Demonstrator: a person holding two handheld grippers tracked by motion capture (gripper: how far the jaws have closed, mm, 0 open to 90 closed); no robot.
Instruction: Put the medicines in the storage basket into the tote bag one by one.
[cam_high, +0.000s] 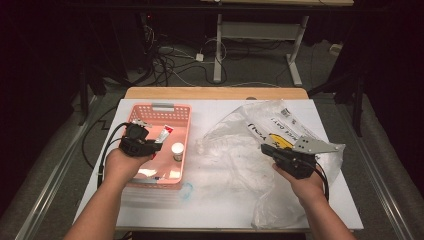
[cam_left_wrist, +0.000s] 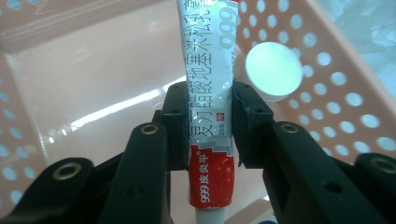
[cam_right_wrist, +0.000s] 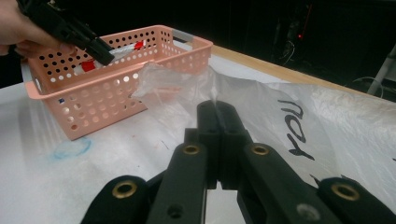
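We see the left gripper (cam_left_wrist: 205, 121) pinching a red-and-silver ointment tube (cam_left_wrist: 210, 107) above the pink basket (cam_high: 181, 111), beside a white-capped bottle (cam_high: 177, 150). The right gripper (cam_right_wrist: 218, 112), jaws pressed together, pinches the clear plastic bag (cam_high: 240, 150) lying on the white table (cam_high: 210, 205).

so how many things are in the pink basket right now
2 that I can make out: a red and silver tube gripped in the left gripper's fingers above the basket floor, and a white-capped bottle by its right wall. More may be hidden.
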